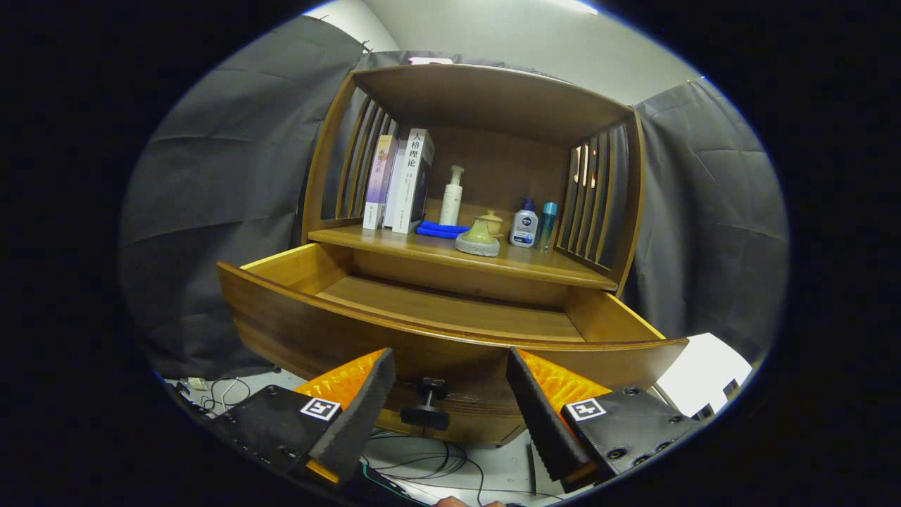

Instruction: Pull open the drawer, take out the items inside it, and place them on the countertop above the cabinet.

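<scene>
Two fingers of the tool (450, 394) spread wide (holding nothing) flank the knob (426, 404); the drawer (450, 331) front possibly hides contents.

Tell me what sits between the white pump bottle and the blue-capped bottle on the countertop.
In the gripper view, a greenish ceramic lidded pot sits between the white pump bottle and the blue-capped bottle. The hand-held gripper hangs open before the open drawer.

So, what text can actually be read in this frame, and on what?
"人格理论": spine of the white book on the shelf.
Purple book spine: too blurred to read.
Blue-capped bottle label: too small to read.
Gripper, open either side of the drawer knob: square marker patterns on its fingers, no words.
</scene>
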### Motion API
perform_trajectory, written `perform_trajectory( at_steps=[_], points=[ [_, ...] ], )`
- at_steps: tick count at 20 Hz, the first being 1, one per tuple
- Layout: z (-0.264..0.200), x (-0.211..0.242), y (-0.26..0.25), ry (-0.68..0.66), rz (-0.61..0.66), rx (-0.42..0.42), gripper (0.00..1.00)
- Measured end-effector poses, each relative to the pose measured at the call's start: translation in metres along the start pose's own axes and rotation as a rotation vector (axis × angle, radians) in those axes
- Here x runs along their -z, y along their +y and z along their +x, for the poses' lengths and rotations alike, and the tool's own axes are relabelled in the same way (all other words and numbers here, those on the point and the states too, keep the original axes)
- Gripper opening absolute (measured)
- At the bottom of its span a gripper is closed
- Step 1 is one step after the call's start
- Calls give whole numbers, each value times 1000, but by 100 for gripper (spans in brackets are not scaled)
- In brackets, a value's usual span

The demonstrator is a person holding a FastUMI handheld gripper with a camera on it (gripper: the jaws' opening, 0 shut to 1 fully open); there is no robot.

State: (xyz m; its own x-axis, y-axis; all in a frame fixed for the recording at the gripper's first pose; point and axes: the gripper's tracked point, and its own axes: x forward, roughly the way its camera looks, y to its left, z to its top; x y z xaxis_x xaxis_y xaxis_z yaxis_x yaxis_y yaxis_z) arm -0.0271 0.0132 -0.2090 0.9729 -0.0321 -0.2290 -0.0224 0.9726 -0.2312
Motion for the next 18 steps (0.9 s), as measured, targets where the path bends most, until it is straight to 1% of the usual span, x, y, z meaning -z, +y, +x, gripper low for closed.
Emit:
perform_trajectory(
  at_steps=[4, 6, 11, 15, 18],
  points=[
    [4, 7, 4, 17, -9, 5, 100],
    [3, 11, 10, 25, -18, 4, 98],
    [6, 12, 10, 22, -7, 33, 98],
    [8, 12, 9, 9, -24, 73, 98],
    [16, 11, 6, 7, -18, 74, 98]
  ],
)
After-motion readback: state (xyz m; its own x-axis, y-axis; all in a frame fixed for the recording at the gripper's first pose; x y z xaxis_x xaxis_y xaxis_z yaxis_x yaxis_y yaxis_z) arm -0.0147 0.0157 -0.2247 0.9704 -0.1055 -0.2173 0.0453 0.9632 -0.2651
